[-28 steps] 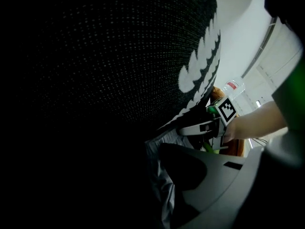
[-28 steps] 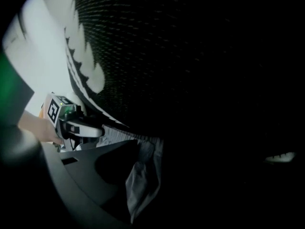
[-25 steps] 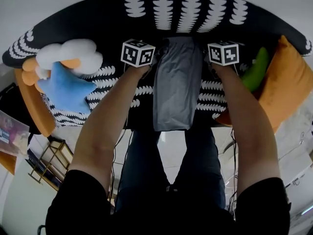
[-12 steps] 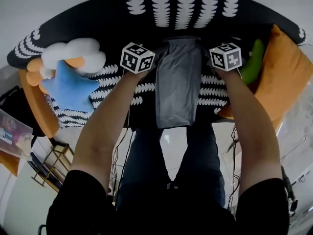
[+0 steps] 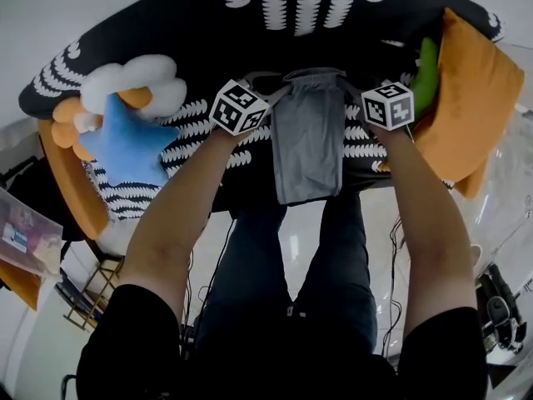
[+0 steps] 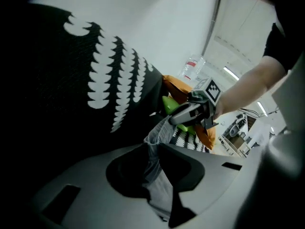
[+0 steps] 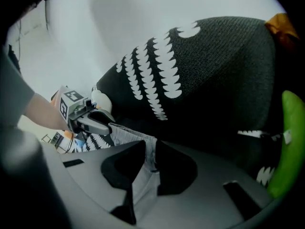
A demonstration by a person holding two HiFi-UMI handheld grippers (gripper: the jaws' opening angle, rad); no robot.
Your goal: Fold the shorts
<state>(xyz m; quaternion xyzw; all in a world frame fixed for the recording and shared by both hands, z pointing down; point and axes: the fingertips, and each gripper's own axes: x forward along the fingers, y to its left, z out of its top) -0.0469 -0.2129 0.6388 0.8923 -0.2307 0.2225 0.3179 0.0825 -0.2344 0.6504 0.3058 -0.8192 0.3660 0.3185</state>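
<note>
The grey shorts [image 5: 308,140] are folded into a long narrow strip and hang from their waistband, with the lower end over the bed's front edge. My left gripper [image 5: 280,90] is shut on the waistband's left corner. My right gripper [image 5: 353,92] is shut on its right corner. In the left gripper view the grey fabric [image 6: 155,140] runs between the jaws of the left gripper [image 6: 151,157], and the right gripper [image 6: 193,111] shows beyond. In the right gripper view the waistband [image 7: 126,135] is pinched by the right gripper [image 7: 147,162], with the left gripper [image 7: 90,120] at the far corner.
A black blanket with white scallops [image 5: 300,7] covers the bed. To the left lie a blue star pillow [image 5: 125,144] and a white cloud pillow [image 5: 133,86]. An orange cushion [image 5: 462,90] and a green plush [image 5: 426,65] lie to the right. The person's legs stand below the bed edge.
Both grippers have risen and taken the shorts' waistband up with them. The shorts lay flat on the blanket before and now hang stretched between the two grippers.
</note>
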